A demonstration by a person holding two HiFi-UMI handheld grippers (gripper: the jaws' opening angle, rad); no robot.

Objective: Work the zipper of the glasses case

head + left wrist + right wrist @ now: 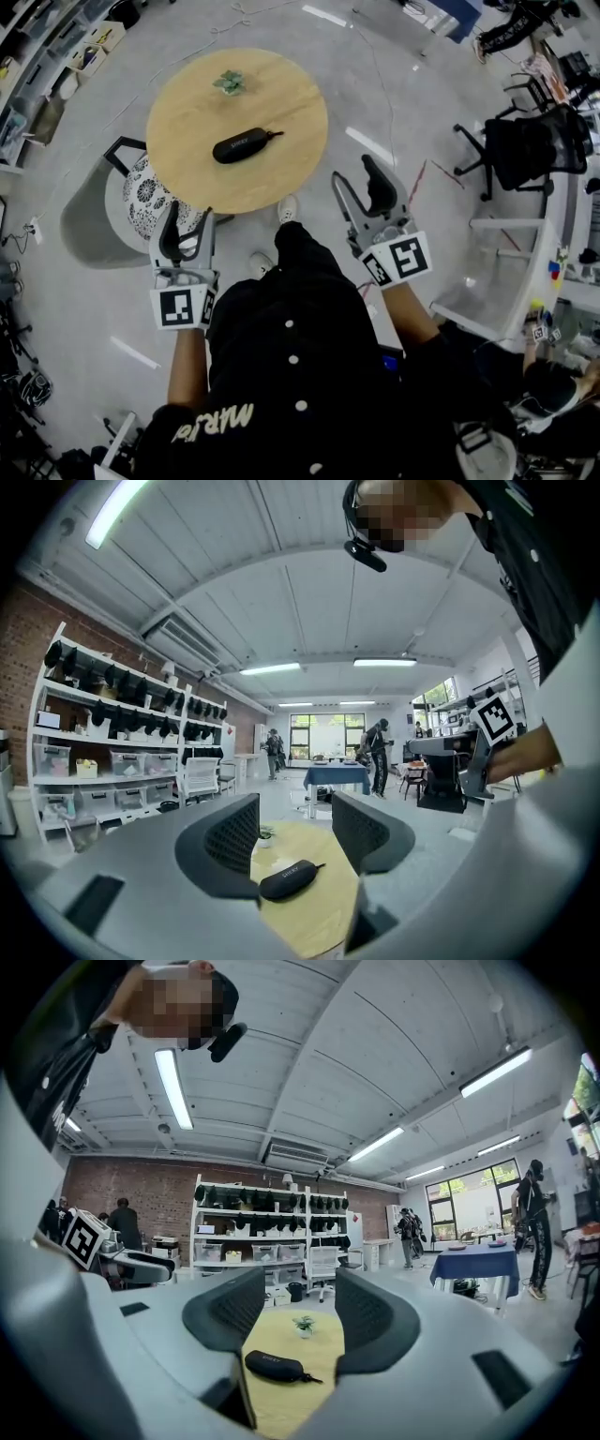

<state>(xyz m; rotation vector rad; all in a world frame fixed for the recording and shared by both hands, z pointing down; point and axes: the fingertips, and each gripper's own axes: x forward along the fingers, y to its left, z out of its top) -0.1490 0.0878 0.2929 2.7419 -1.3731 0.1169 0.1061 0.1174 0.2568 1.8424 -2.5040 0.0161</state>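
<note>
The black glasses case (pixel 246 144) lies zipped shut near the middle of the round wooden table (pixel 187 112), its pull tab trailing right. Both grippers hover off the table's near edge, close to the person's body. My left gripper (pixel 187 227) is open and empty, as is my right gripper (pixel 358 183). In the left gripper view the case (pixel 289 878) shows between and beyond the open jaws (pixel 295 832). The right gripper view frames the case (pixel 274 1365) past the spread jaws (pixel 292 1312) in the same way.
A small potted plant (pixel 229 82) stands at the table's far side. A grey chair with a patterned cushion (pixel 141 197) sits at the table's near left. A black office chair (pixel 530 145) and white furniture (pixel 497 291) are to the right. Shelving (pixel 112 752) and people stand far off.
</note>
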